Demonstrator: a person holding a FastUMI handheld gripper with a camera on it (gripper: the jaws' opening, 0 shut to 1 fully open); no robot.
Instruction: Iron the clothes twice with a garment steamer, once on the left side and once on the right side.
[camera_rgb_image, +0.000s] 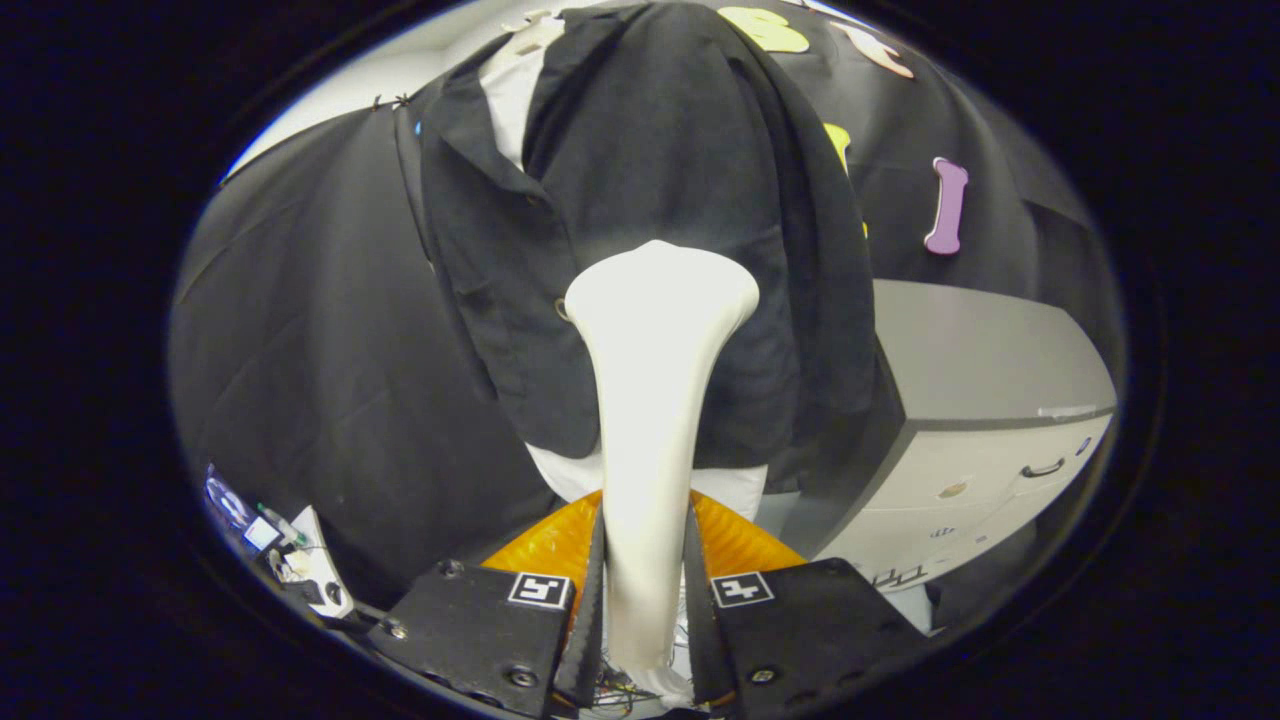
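Between the two black fingers (598, 600) of the gripper (645, 590) sits the white handle of the garment steamer (650, 400); both finger pads press against its sides, so the grip is narrow and clamped on the handle. Each finger block carries a small square marker on top. Orange parts of the gripper body show just behind the fingers on either side of the handle.

Steamer: the handle runs forward from the fingers and flares into a broad head beyond them. The head lies over the front of the dark jacket (680, 180), near its middle and just right of the button line; whether the head touches the cloth or hovers just off it cannot be told from this angle.

Jacket: hangs on a white form (512, 95), which shows at the collar opening and below the hem. Lapels open at the top; a button (561, 310) shows just left of the steamer head.

Surroundings: a grey cabinet with drawers (990, 400) stands to the right of the jacket, near it. Some small equipment with cables (275, 545) lies low to the left, well apart from the fingers.
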